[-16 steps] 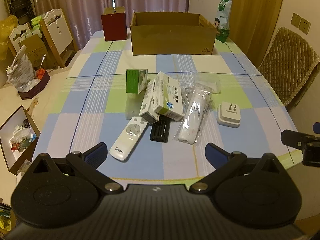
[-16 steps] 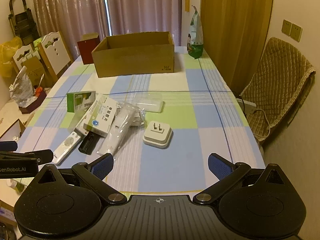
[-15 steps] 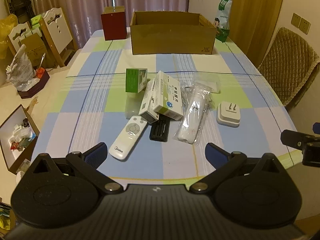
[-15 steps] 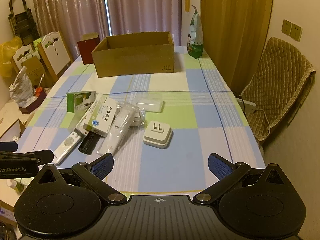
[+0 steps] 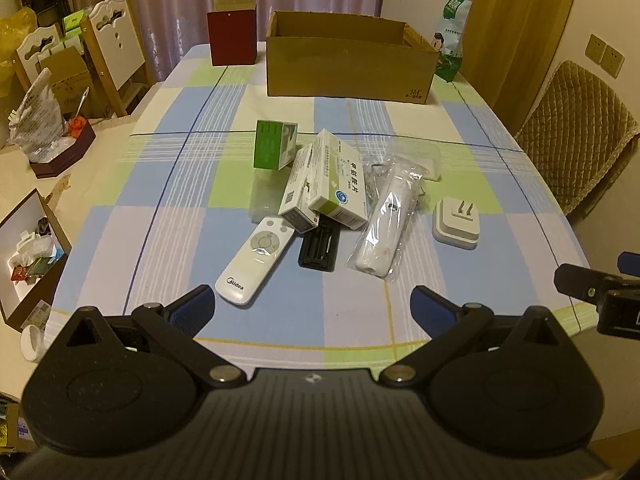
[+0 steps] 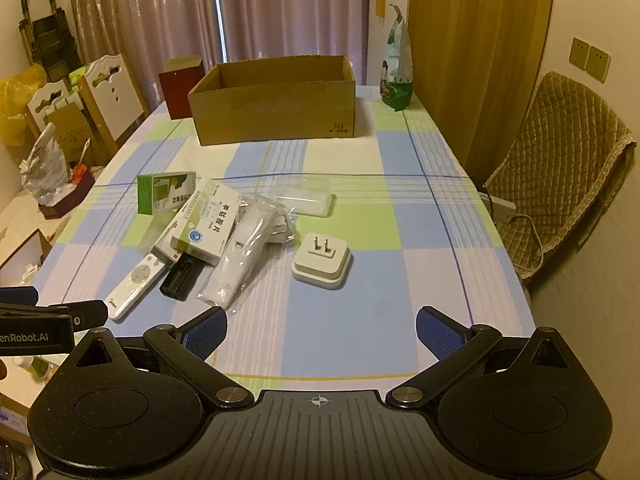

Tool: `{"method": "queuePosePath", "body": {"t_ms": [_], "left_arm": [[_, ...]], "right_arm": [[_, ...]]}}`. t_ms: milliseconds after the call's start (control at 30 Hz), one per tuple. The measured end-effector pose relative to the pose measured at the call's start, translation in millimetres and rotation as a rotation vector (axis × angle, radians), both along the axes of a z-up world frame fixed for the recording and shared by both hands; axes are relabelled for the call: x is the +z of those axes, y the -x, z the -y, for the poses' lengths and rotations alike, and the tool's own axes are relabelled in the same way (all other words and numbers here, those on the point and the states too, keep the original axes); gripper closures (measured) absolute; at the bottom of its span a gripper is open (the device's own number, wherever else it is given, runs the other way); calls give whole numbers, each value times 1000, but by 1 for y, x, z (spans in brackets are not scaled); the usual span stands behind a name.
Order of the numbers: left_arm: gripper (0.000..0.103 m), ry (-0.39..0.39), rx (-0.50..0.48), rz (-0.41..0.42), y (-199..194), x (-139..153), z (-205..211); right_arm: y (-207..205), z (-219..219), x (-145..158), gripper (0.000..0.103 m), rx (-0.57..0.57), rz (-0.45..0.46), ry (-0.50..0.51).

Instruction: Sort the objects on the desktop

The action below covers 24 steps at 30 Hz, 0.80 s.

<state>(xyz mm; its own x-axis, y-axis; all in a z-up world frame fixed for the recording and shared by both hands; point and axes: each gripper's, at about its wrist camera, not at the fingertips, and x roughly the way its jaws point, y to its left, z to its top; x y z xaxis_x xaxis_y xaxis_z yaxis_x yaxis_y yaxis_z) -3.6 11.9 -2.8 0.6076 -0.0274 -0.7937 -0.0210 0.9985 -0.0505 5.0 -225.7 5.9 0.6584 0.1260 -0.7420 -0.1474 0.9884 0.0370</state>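
Observation:
A heap of small items lies mid-table on the checked cloth: a white remote (image 5: 254, 266) (image 6: 134, 286), a black battery holder (image 5: 320, 246) (image 6: 180, 276), two white medicine boxes (image 5: 338, 178) (image 6: 208, 220), a green box (image 5: 274, 144) (image 6: 164, 192), a bagged white device (image 5: 386, 220) (image 6: 244, 252), a white plug adapter (image 5: 456, 222) (image 6: 322, 260) and a clear plastic case (image 6: 306, 196). My left gripper (image 5: 312, 310) hangs open over the near table edge, just short of the remote. My right gripper (image 6: 320, 330) is open too, near the edge below the adapter. Both hold nothing.
An open cardboard box (image 5: 350, 60) (image 6: 276, 100) stands at the far end, with a dark red box (image 5: 232, 38) to its left and a green snack bag (image 5: 454, 36) (image 6: 396, 72) to its right. A padded chair (image 6: 560, 168) sits right; chairs and clutter stand left.

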Motion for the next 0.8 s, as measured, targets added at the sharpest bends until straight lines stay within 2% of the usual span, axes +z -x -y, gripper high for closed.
{"method": "queuePosePath", "body": {"t_ms": [800], "left_arm": [[1, 18, 17, -10, 3, -2, -4]], "right_arm": [[-2, -1, 0, 0, 4, -22, -6]]}}
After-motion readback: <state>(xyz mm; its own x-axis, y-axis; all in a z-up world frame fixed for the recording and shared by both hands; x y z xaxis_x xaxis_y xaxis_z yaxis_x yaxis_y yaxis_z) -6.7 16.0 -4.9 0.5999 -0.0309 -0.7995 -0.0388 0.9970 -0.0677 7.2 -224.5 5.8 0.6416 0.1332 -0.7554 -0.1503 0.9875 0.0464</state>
